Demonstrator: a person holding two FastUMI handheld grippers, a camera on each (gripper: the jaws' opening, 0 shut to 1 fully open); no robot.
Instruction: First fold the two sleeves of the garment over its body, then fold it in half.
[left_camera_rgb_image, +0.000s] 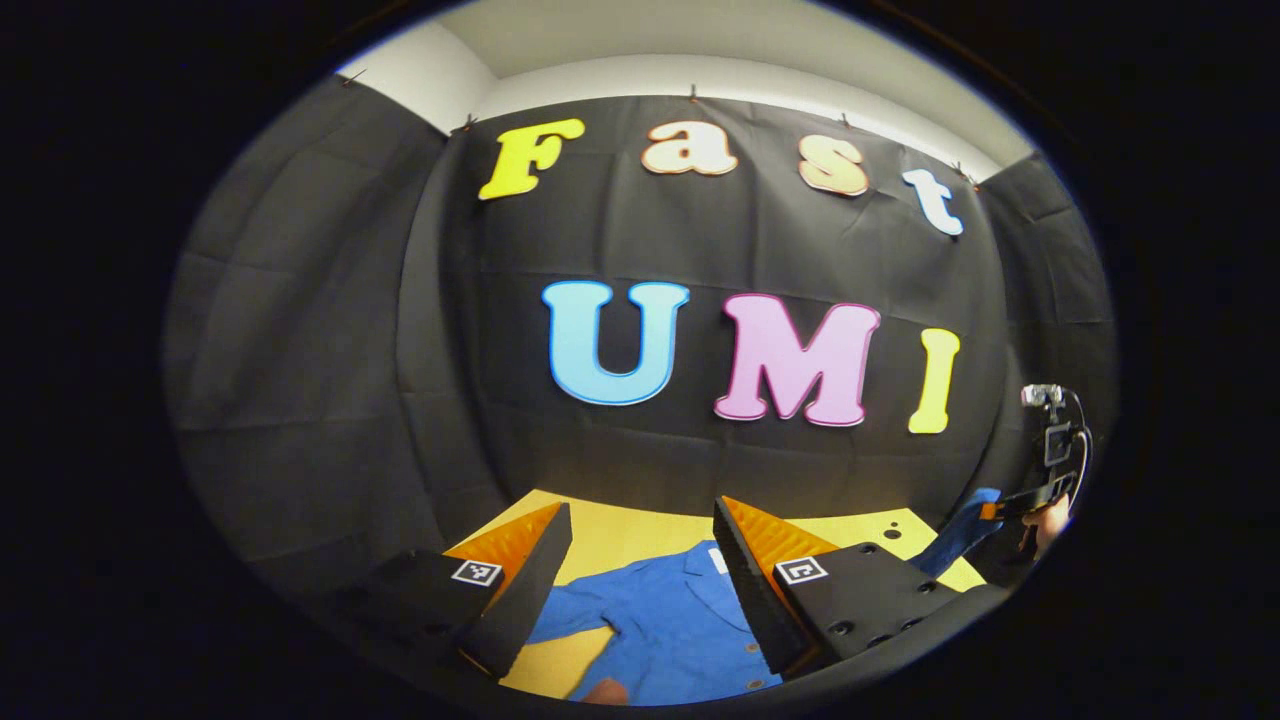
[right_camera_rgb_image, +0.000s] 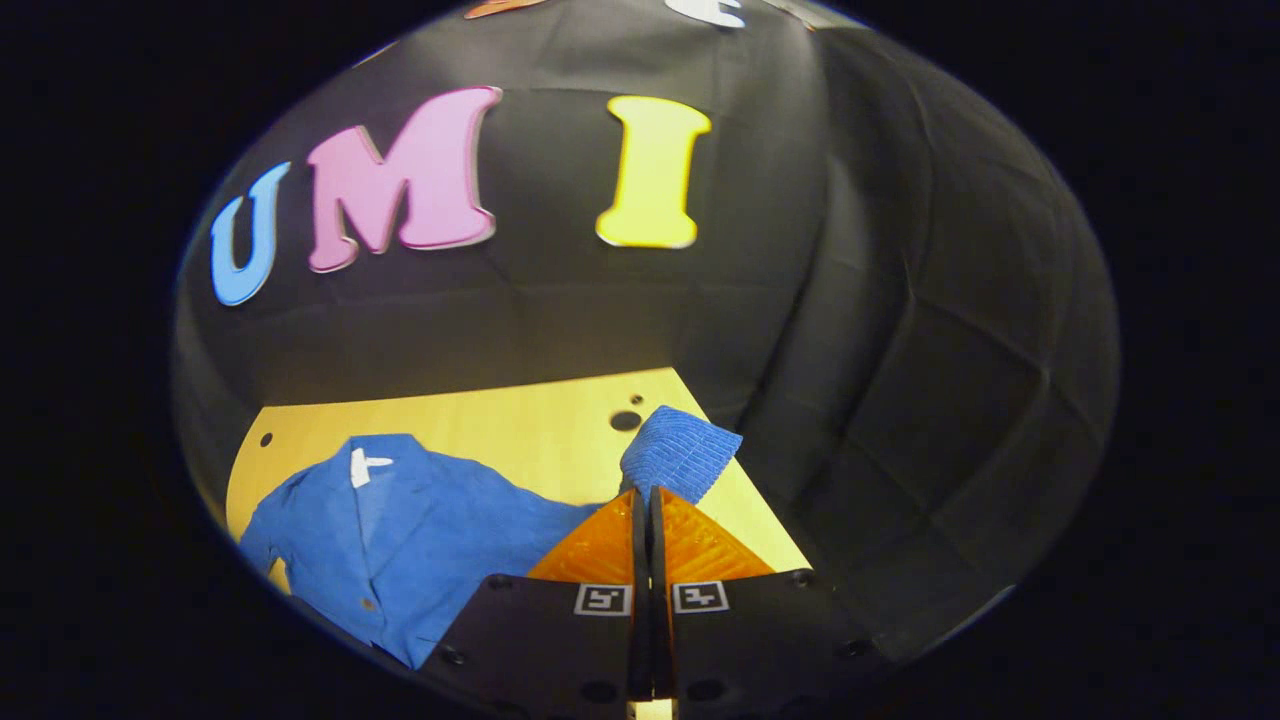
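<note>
A blue shirt lies spread on the yellow table, collar toward the back wall. My right gripper is shut on the cuff of one sleeve, which stands lifted above the table's right side. In the left gripper view my left gripper hangs open above the shirt's body, nothing between its fingers. Farther off at the right of that view, the other gripper holds the raised blue sleeve. The shirt's other sleeve lies flat to the left.
The black cloth wall closes the table at the back and on both sides. Small round holes mark the tabletop near its far corners. Bare yellow surface lies between the collar and the wall.
</note>
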